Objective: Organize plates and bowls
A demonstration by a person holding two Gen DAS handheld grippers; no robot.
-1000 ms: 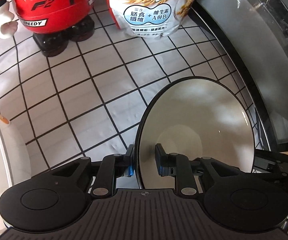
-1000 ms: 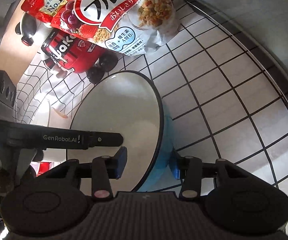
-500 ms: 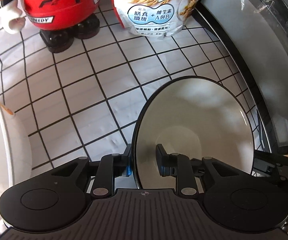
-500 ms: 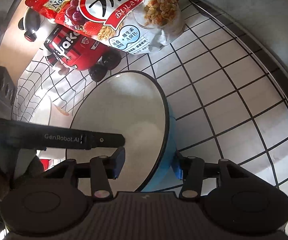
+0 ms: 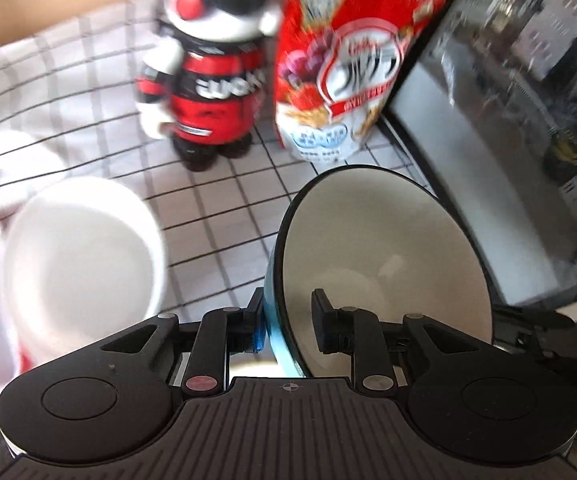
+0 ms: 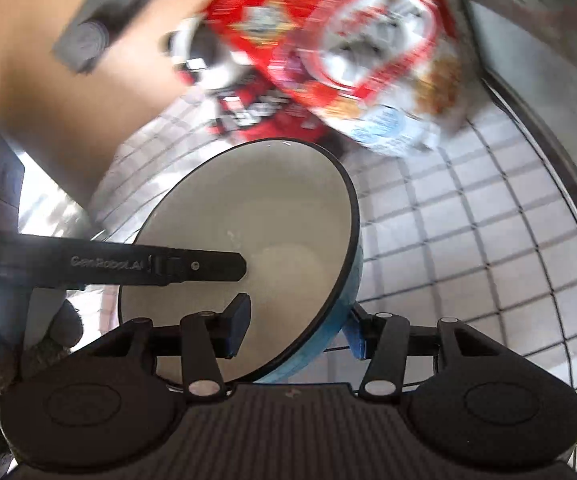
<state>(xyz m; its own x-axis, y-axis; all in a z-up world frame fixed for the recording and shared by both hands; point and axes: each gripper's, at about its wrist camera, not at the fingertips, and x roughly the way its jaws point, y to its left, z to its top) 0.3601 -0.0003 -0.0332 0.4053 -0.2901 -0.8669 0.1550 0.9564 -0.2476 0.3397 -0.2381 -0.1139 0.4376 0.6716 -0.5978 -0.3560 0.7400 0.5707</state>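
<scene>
A blue bowl (image 5: 388,248) with a pale inside and a black rim hangs above the checked cloth (image 5: 216,208), tilted, held from two sides. My left gripper (image 5: 288,324) is shut on its left rim, one finger outside on the blue wall and one inside. In the right wrist view the same bowl (image 6: 256,208) fills the middle. My right gripper (image 6: 296,328) is shut on its right wall, one pad inside and one on the blue outside. The left gripper's finger (image 6: 192,266) reaches in from the left. A white bowl (image 5: 76,256) stands on the cloth to the left.
Behind the bowl stand a red cereal bag (image 5: 348,76) and a red-and-black figure bottle (image 5: 216,80). A dark glass-fronted appliance (image 5: 508,160) lines the right side. The checked cloth (image 6: 468,240) lies bare to the right of the bowl. Both views are blurred.
Both grippers have risen with the blue bowl between them, off the cloth. The figure, the bag and the white bowl now show more fully and farther below.
</scene>
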